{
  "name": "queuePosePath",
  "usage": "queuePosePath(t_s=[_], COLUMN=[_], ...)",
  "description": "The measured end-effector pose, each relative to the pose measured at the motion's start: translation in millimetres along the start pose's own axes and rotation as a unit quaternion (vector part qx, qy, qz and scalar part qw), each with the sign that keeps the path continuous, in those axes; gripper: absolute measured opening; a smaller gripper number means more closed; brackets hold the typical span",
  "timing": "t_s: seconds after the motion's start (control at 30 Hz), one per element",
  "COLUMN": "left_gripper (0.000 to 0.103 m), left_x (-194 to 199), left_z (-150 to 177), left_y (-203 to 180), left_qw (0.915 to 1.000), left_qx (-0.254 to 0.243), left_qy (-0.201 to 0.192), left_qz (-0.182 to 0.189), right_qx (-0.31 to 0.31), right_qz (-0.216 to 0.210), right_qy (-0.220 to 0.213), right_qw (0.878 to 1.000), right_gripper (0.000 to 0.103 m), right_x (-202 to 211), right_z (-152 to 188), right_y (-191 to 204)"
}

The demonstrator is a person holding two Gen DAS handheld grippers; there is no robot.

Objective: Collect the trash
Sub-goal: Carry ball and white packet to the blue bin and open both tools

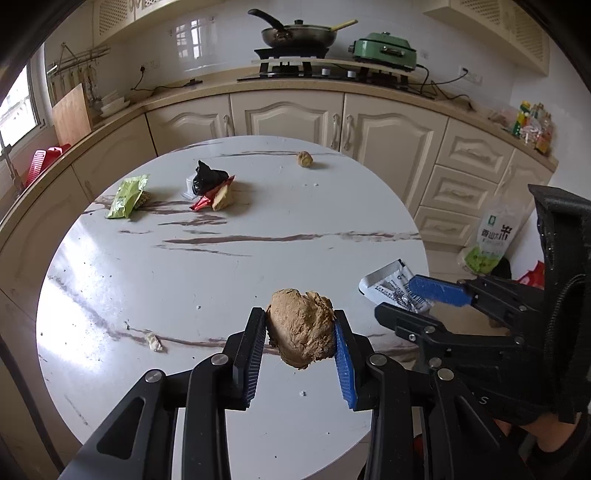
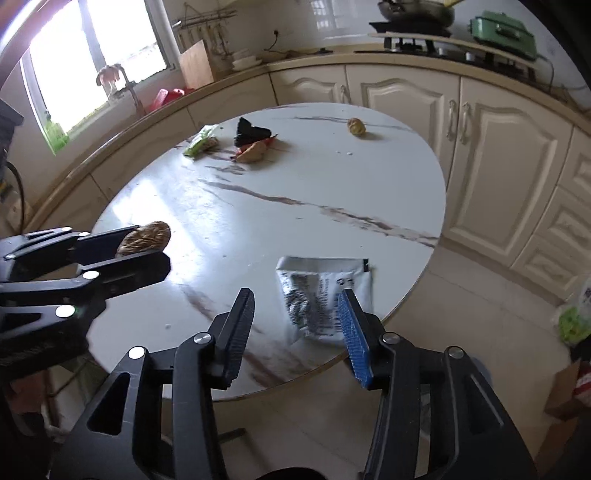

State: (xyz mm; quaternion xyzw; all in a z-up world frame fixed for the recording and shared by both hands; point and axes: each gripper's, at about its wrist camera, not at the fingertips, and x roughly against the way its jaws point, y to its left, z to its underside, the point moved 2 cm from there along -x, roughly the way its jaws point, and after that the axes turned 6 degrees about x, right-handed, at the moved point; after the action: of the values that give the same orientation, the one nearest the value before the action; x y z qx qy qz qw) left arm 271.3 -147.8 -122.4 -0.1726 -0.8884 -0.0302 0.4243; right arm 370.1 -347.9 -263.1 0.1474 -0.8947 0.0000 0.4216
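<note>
The left claw point(image 1: 300, 356) grips a rough brown crumpled lump point(image 1: 301, 326); the right claw point(image 2: 295, 332) stands open over a flat white printed packet point(image 2: 321, 295) on the round marble bench point(image 2: 258, 192).

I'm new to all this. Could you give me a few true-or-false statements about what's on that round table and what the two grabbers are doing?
1. The left gripper holds a brown lump between its fingers. True.
2. The right gripper is clamped on the white packet. False: its fingers stand apart and the packet lies on the table.
3. A green wrapper lies at the table's far left. True.
4. The pan sits on the table. False: it is on the stove at the back counter.
5. The table holds only one brown lump. False: a smaller one lies near the far edge.
</note>
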Motion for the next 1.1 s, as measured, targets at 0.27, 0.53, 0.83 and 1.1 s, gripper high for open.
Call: queuePosePath(t_s=[0.27,0.53,0.83,1.1], left_gripper=[0.032,0.032,0.032,0.032], left_x=[-16.2,-21.1,-33.9,-86.4], left_z=[-1.5,-4.7,-21.5,-34.4], left_y=[0.6,-14.8,-85.7,-180.2], left_qw=[0.9999,0.9999,0.9973,0.9891], left_qx=[0.001,-0.01,-0.053,-0.107], left_qy=[0.008,0.008,0.009,0.036], left_qz=[0.005,0.011,0.049,0.094], right_qx=[0.077,0.051,-0.028,-0.126], right_qz=[0.071,0.025,0.019,0.062], right_qy=[0.002,-0.024,-0.075,-0.071], right_qw=[0.994,0.998,0.997,0.988], right_gripper=[0.035,0.012,0.012,0.013], right_x=[-7.8,4.0,67.8,100.4], right_z=[-1.8,0.5,19.8,68.2], right_y=[11.5,-0.8,-68.1,-176.8])
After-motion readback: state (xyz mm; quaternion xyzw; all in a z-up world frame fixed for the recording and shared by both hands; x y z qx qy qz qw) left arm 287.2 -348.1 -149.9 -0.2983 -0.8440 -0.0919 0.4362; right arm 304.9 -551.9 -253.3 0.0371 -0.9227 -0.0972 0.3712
